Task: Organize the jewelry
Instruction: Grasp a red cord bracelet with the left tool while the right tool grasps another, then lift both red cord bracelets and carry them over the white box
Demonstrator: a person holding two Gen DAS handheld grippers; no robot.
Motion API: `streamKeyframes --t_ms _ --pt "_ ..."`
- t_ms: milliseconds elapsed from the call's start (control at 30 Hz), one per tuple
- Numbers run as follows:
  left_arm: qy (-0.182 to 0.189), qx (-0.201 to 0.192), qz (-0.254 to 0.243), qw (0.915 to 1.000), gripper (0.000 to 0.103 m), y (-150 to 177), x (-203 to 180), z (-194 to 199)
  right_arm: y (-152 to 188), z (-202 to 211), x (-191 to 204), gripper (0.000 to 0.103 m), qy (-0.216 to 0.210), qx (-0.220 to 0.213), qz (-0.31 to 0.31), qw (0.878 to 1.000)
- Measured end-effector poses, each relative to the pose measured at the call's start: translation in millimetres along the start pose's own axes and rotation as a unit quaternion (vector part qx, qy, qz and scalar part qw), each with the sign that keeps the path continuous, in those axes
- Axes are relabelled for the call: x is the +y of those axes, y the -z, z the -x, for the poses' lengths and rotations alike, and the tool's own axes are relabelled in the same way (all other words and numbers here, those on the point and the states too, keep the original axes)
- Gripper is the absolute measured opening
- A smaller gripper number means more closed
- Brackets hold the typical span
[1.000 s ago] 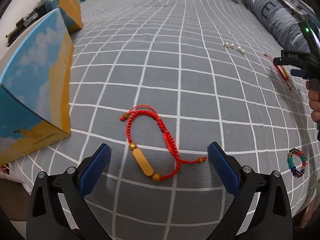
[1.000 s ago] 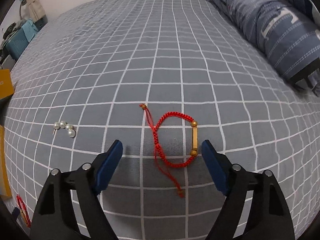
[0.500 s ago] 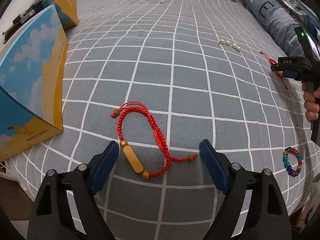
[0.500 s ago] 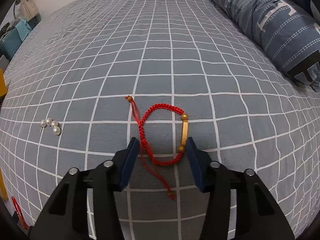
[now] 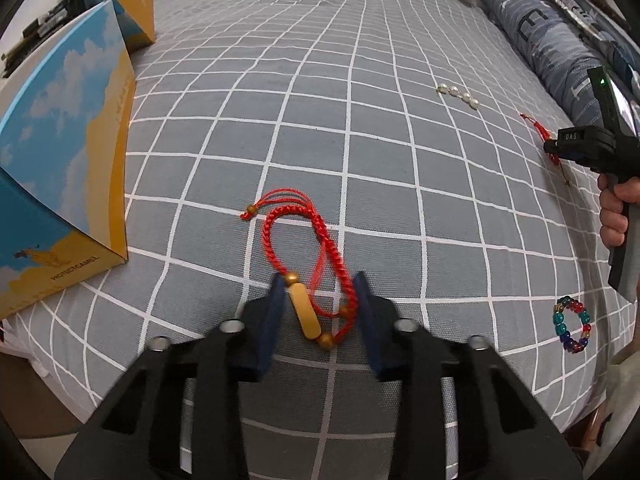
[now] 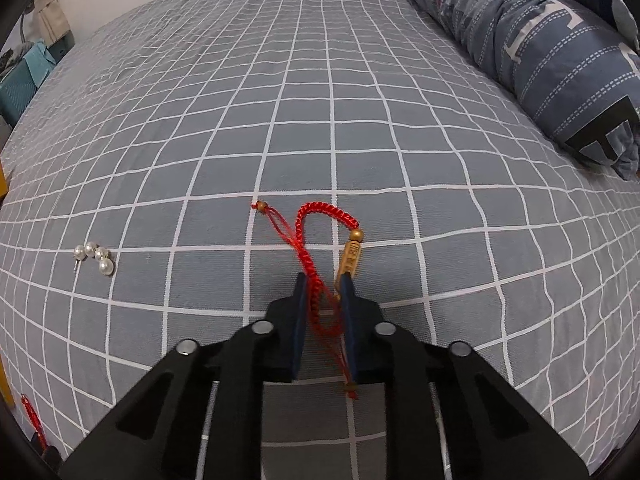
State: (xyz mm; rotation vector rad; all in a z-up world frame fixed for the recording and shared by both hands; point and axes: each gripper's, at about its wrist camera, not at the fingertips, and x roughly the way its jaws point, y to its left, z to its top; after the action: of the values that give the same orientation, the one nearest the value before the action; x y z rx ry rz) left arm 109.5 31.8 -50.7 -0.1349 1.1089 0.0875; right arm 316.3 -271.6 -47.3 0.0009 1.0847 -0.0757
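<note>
Red cord bracelets (image 5: 310, 256) caught between closing jaws on bed (image 5: 360, 120).
Limp, light cords: left gripper (image 5: 318, 304) nearly shut around gold bar, right gripper (image 6: 324, 300) pinching braid at 6 o'clock.

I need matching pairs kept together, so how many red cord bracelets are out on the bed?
2. One red cord bracelet lies between the left gripper's fingers; the other red cord bracelet sits pinched in the right gripper. More may be out of view.

Two red cord bracelets (image 5: 308, 264) (image 6: 320, 264) on the bedspread (image 5: 360, 140). One multicoloured bead ring (image 5: 572, 326) near its right edge. One pearl cluster (image 5: 458, 95), seemingly four or five pearls. Two cardboard boxes (image 5: 64, 160) (image 5: 134, 4) at its left edge.
</note>
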Motion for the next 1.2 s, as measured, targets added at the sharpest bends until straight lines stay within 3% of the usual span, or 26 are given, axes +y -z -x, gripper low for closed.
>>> streamKeyframes --t_ms 33,133,600,1200 --pt "0.002 0.001 0.001 1.0 0.018 0 0 0 0 0 0 0.007 0.0 0.0 -0.001 1.0" --pt "0.002 -0.001 0.0 1.0 0.014 -1 0 2 1 1 1 0.006 -0.003 -0.004 -0.005 1.0" --pt "0.001 -0.019 -0.004 0.9998 0.012 -1 0 8 4 4 -1 0.006 -0.006 -0.012 -0.006 1.0" --pt "-0.005 -0.059 -0.007 0.9982 0.012 -14 8 32 7 34 -2 0.006 0.024 -0.003 -0.047 0.999"
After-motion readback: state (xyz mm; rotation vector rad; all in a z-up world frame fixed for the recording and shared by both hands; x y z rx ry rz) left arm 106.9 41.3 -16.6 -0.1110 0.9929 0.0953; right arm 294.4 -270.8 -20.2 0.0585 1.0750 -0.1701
